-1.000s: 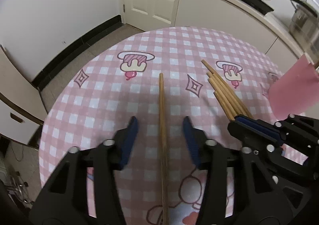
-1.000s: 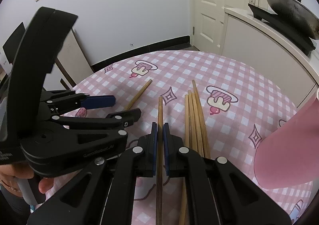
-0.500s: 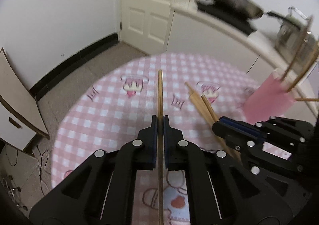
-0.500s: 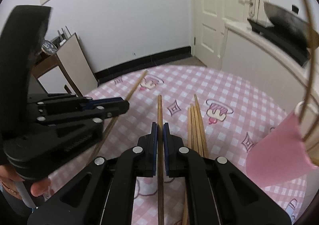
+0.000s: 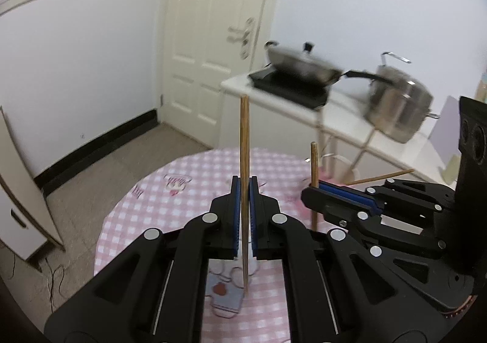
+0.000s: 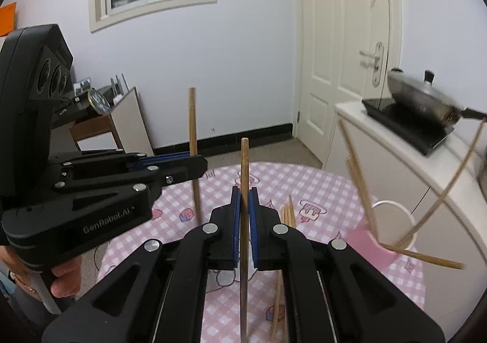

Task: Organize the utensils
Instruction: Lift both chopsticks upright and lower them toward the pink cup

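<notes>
Both chopsticks are up off the counter (image 5: 182, 200), each pinched upright in its own tool. The left hand-held gripper (image 5: 244, 191) is clenched on one wooden chopstick (image 5: 244, 142), its blue pads squeezing the shaft below the middle, blunt end standing high. Beside it, the right hand-held gripper (image 6: 244, 200) grasps a second chopstick (image 6: 244, 160) the same way. Each tool shows in the other's view: the right one (image 5: 316, 191) with its stick poking up, the left one (image 6: 194, 160) likewise.

These sticks look light, thin and stiff, with a smooth wood surface that could pivot or slide in a narrow pinch. The hold near mid-shaft seems sensible; a grip close to either tip would probably let the long end swing.

More loose chopsticks (image 6: 287, 215) lie on the pink checked cloth toward the counter's right side, and the pink holder cup (image 6: 374, 245) near the right edge already carries several, leaning outward at odd angles.

Readable writing: "GenRobot.AI" is printed on the left tool's body (image 6: 108, 220). Nothing else is legible.
</notes>
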The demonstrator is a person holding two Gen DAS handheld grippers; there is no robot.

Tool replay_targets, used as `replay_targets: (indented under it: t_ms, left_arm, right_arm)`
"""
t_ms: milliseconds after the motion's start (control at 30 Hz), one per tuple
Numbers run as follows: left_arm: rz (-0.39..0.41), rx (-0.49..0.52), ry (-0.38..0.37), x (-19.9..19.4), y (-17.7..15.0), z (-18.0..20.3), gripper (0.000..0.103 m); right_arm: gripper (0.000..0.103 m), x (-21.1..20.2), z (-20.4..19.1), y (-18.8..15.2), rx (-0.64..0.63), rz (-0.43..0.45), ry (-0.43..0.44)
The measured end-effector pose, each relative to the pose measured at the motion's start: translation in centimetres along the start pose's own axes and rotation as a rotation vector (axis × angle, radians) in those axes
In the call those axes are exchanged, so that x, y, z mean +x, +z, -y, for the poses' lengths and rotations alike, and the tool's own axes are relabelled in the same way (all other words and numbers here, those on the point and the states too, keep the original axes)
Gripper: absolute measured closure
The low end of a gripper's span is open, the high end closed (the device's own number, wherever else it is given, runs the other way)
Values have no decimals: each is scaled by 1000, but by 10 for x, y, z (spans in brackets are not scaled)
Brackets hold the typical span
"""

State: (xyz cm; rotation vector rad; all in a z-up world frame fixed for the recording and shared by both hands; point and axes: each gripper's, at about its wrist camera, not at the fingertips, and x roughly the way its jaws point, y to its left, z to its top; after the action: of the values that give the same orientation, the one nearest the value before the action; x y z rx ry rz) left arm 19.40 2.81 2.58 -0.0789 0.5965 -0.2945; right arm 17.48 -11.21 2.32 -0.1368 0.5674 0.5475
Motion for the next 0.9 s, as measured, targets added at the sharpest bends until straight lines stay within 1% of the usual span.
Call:
replay_targets:
  t_ms: [100,267,367,467,567,667,800,900]
  left_arm:
    - [37,13,-24,-15,4,14,98]
    - [94,23,-74,-30,20,36,98]
    - [114,38,-100,-34,32,52,98]
    - [143,44,-119,-35,44,64,98]
    - [177,35,-142,-34,60,76,98]
    - [219,36,-128,-30,72,90,98]
    - [239,15,-146,-14,82,100,98]
    - [249,7,-155,0,85,107,98]
  right_arm:
    - [99,-23,5,9,-4,34,-11]
    - [99,-62,17,29,-21,103,-56]
    - [99,-77,26,38,-25,128,-69]
    - [99,-88,34,46,-35,156,-107]
    - [99,-94,44,53,-43,180,-156]
    - [99,-94,59,58,-46,198,-205]
    - [99,-92,77,59,-42,226,-258]
    - [99,-89,89,56,-23,239,-272]
